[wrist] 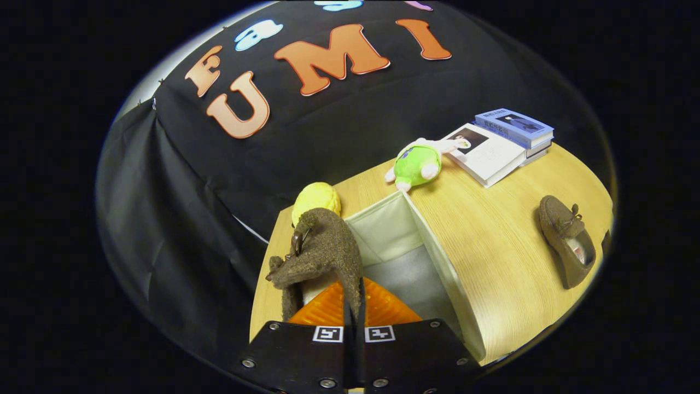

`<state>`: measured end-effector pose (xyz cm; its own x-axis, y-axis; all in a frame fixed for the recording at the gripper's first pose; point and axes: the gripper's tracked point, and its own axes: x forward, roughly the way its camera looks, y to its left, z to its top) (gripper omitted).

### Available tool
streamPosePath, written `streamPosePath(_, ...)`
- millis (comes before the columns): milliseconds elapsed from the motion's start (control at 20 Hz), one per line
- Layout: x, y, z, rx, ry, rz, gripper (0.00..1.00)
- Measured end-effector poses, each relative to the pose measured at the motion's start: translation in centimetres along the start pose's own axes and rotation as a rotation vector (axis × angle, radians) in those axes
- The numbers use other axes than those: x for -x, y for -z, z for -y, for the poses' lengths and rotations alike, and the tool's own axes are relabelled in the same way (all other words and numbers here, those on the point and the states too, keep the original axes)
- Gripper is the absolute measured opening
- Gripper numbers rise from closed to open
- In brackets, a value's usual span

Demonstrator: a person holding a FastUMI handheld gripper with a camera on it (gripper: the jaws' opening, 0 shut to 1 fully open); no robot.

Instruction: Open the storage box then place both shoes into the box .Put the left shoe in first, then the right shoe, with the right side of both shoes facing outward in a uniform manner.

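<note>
Now, gripper (354, 306): fingers pressed together, pinching the brown shoe (320, 246).
Held shoe: hangs over the open storage box (432, 246).
Other shoe (566, 241): far off, near the table (492, 219) edge.
Room: bare wood between.
Hidden: yellow toy (317, 198), half behind the shoe.

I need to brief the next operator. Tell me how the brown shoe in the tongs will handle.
The brown shoe looks soft and fuzzy, so it probably flexes rather than staying stiff. Pinched by its edge between the tongs, it hangs above the open storage box and may swing or twist. It seems light, and hardly fragile.
</note>
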<state>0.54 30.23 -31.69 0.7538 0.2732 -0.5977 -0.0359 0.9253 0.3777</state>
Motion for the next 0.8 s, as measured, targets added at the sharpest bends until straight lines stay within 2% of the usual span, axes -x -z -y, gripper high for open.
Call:
streamPosePath(200,-1.4,1.8,-0.3,0.011,0.035,-0.057,0.01)
streamPosePath(300,-2.5,3.0,-0.5,0.050,0.072,-0.107,0.03)
streamPosePath(400,-2.5,3.7,-0.5,0.046,0.062,-0.121,0.08)
streamPosePath(450,-2.6,3.7,-0.5,0.040,0.060,-0.126,0.29)
streamPosePath(550,-2.2,3.7,0.0,0.039,0.065,-0.147,0.65)
streamPosePath(700,-0.5,2.5,-0.3,0.050,0.029,-0.128,0.99)
streamPosePath(800,0.8,0.8,-0.3,0.069,0.000,-0.089,0.98)
